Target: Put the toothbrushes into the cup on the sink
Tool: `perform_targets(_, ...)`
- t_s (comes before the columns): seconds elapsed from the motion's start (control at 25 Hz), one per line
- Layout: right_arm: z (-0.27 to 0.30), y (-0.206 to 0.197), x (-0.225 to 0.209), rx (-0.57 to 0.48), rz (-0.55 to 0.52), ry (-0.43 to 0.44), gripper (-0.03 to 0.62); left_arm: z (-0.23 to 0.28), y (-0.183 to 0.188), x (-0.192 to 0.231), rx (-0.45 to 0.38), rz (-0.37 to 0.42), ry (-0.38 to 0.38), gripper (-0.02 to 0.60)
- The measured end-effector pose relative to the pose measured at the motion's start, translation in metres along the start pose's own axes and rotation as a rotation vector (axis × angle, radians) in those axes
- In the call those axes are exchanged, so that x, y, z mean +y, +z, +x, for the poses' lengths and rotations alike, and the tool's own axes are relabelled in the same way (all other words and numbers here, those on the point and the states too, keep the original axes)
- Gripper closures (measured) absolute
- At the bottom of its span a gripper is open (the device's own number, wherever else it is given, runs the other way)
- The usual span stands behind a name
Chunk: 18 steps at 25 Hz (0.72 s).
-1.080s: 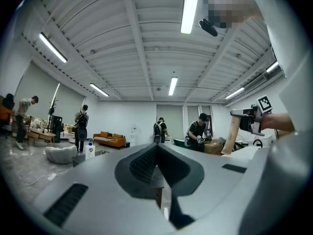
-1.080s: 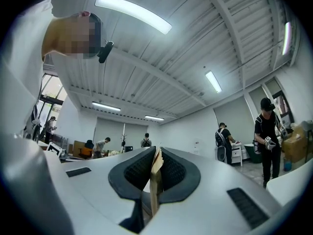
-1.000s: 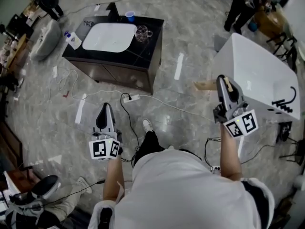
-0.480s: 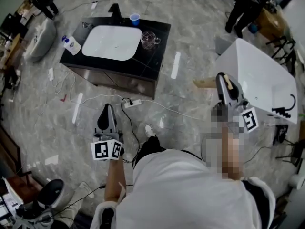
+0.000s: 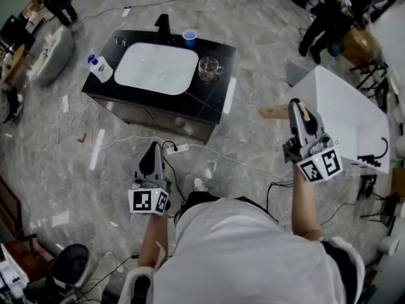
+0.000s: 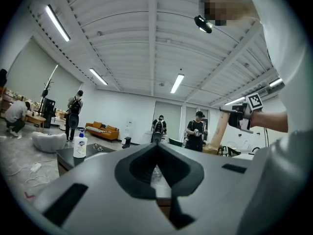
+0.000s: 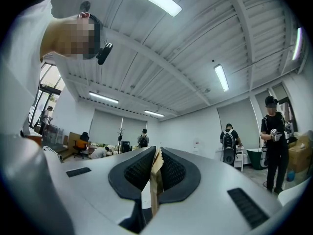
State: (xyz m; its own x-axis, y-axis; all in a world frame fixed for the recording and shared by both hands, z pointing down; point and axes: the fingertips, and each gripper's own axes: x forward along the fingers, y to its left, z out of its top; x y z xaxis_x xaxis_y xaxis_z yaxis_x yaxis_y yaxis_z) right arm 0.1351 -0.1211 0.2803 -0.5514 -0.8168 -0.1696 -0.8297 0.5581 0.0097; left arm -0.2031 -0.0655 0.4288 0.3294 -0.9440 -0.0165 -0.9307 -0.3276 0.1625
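Observation:
The black sink counter [image 5: 209,97] with its white basin [image 5: 156,68] stands ahead on the floor. A blue cup [image 5: 189,38] sits on its far edge and a clear glass mug [image 5: 209,68] stands right of the basin. My left gripper [image 5: 152,148] is held level, short of the counter's near side, its jaws shut with nothing between them [image 6: 157,152]. My right gripper [image 5: 295,105] is off to the right, away from the counter, shut on a thin tan toothbrush handle [image 7: 155,180], which pokes out along the jaws [image 5: 304,111].
A soap bottle [image 5: 100,68] stands on the counter's left end. A power strip [image 5: 180,148] and cables lie on the floor between me and the counter. A large white tub [image 5: 354,106] stands at the right. People stand at the back right [image 5: 326,14].
The counter has come closer and slid right in the head view. Both grippers have travelled toward it, keeping their poses. The right gripper's hold on the tan handle is unchanged.

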Motion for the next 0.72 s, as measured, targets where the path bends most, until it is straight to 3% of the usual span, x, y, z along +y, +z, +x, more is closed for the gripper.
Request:
perform_targets(0.4,0.025,-0.001,0.0,0.012,-0.007,-0.01,0.553,0.03,-0.005,0.0,0.014,-0.018,-0.071,0.58)
perform_targets(0.72,0.055,-0.004,-0.022,-0.006,0.015,0.043,0.553,0.056,0.012,0.0,-0.001,0.005,-0.03,0.58)
